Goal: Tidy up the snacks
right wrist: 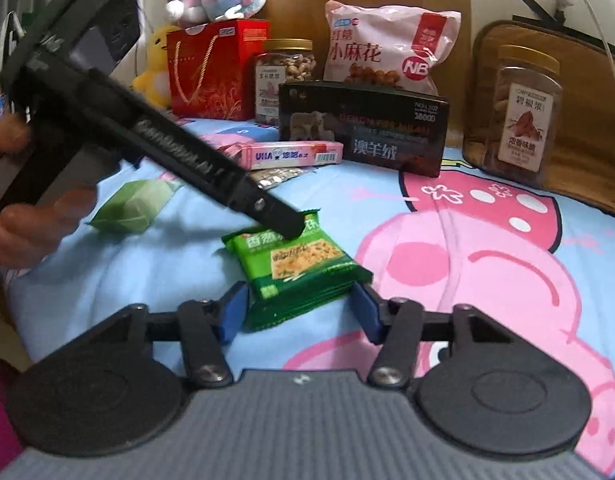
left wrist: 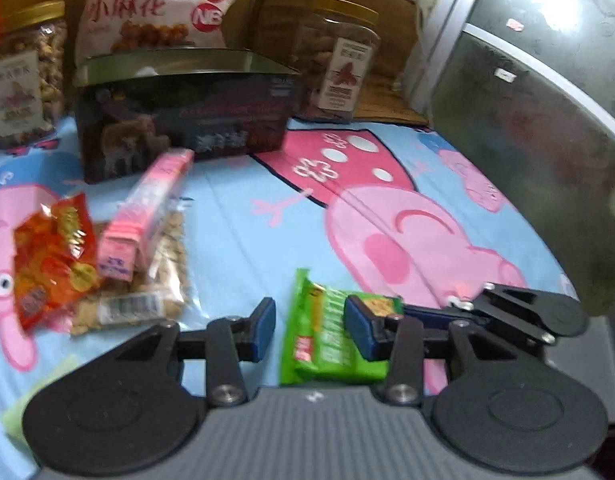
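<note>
The right gripper (right wrist: pixel 299 312) is spread wide around the near end of a green cracker pack (right wrist: pixel 295 268) lying on the cartoon sheet (right wrist: pixel 447 280), its blue pads (right wrist: pixel 232 312) just beside the wrapper's edges. The left gripper (left wrist: pixel 309 330) is also spread, straddling the same pack (left wrist: pixel 327 340) from the other side; from the right wrist view its fingertip (right wrist: pixel 285 222) appears to rest on the pack's far end. Left of the pack lie a red packet (left wrist: pixel 53 256), a clear bag of biscuits (left wrist: pixel 163 280) and a pink box (left wrist: pixel 147 216) lying across it. Further back stand a dark box (right wrist: pixel 363 128), two nut jars (right wrist: pixel 285 76) (right wrist: pixel 521 112), a pink bag (right wrist: pixel 391 48) and a red gift bag (right wrist: pixel 211 68).
</note>
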A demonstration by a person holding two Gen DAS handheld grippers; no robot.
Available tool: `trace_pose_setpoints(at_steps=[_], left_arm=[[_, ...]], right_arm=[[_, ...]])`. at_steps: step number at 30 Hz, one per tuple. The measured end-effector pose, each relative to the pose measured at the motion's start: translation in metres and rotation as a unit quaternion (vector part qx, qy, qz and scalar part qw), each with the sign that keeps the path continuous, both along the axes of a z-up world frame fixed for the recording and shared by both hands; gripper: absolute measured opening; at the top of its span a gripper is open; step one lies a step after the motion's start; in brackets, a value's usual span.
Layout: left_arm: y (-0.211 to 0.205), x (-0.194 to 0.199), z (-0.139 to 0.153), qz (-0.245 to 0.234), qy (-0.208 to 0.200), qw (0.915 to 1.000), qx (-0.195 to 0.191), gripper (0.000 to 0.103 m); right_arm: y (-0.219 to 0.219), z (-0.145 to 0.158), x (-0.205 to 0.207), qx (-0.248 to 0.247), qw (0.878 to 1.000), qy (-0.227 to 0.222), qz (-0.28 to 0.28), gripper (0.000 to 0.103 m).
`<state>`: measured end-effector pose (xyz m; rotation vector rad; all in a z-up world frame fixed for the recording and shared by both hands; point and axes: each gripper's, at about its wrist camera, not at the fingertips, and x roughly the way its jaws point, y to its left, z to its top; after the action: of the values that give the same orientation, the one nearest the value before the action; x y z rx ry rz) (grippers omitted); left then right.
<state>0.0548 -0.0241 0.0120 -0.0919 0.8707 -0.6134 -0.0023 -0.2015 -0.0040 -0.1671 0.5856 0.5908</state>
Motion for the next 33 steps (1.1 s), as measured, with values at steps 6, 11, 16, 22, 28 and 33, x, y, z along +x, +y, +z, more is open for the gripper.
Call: trace_pose_setpoints(at_steps=[6, 11, 16, 22, 28, 33], left_arm=[[0.000, 0.004, 0.007, 0.007, -0.002, 0.9999, -0.013, 0.036], [0.001, 0.010, 0.046, 0.008, -0.060, 0.9980, -0.019, 0.036], [0.002, 0.040, 0.085, 0.022, -0.111, 0.9934, -0.019, 0.036], [0.001, 0.108, 0.112, 0.058, -0.137, 0.9887, -0.020, 0.036], [0.002, 0.174, 0.094, 0.080, -0.113, 0.9902, -0.016, 0.036], [0.001, 0.194, 0.065, 0.090, -0.081, 0.9926, -0.006, 0.036]], right_arm=[[-0.004, 0.009, 0.007, 0.027, 1.000, 0.004, -0.015, 0.033], [-0.003, 0.039, 0.022, 0.043, 0.998, -0.041, -0.017, 0.033], [0.002, 0.065, 0.066, 0.047, 0.996, -0.077, -0.015, 0.033], [0.011, 0.077, 0.148, 0.049, 0.996, -0.075, -0.028, 0.031], [0.022, 0.055, 0.206, 0.016, 0.995, -0.067, -0.076, 0.031], [0.021, 0.048, 0.209, 0.015, 0.991, -0.082, -0.105, 0.032]])
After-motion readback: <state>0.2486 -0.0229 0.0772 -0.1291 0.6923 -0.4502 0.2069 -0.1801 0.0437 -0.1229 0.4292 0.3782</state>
